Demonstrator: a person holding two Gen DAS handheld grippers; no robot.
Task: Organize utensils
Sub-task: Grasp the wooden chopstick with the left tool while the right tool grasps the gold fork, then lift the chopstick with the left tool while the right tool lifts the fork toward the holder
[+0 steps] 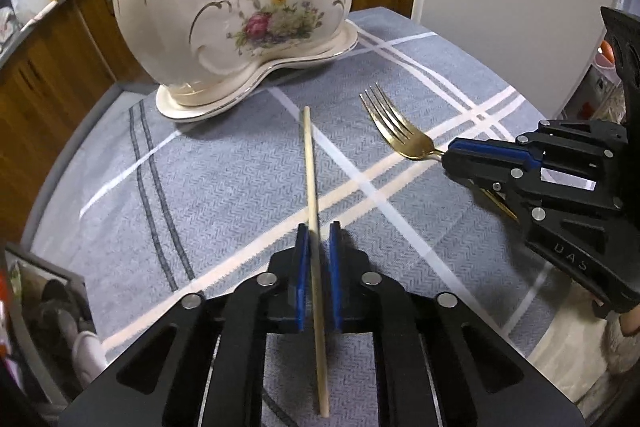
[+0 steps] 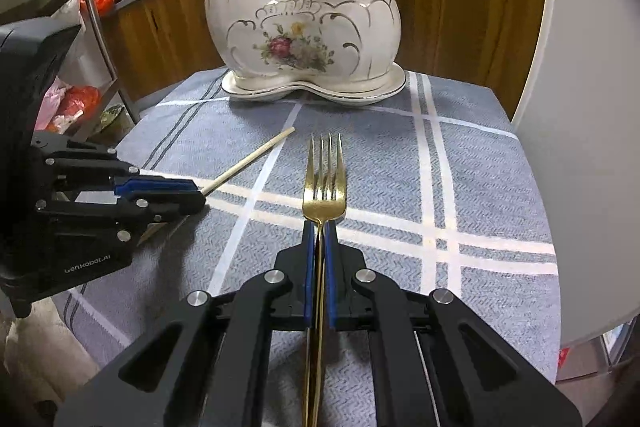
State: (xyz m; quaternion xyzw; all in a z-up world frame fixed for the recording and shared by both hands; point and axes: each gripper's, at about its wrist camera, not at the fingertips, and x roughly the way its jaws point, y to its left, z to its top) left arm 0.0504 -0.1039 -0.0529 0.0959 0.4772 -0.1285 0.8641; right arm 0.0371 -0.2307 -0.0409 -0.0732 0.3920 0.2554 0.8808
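Chopstick (image 1: 311, 187) in my left tongs (image 1: 319, 231), fork (image 2: 324, 183) in my right tongs (image 2: 319, 227): both pairs are clenched on their utensils. The blue pads of the left stand a little apart around the thin wooden stick, and I judge they pinch it, though the contact itself is hard to see. The right pads are pressed flat on the fork's slim gold handle just behind its head.

Both utensils lie in front of the white flowered ceramic holder (image 2: 304, 27), on the near side of it over the grey checked tablecloth (image 2: 480, 187). The chopstick is before its taller left pot, tip slanting toward it. The fork is before the middle, tines aimed at it.

The chopstick should be very light, stiff and round, so I expect it may roll or swivel between flat pads. I hold it partway along, with a long tail behind, which could make it pivot. The fork is heavier, rigid and polished, probably slippery. Gripping near the head keeps the tines steady, but the long handle trails back under my tongs. The holder looks fragile, so metal should go in gently.
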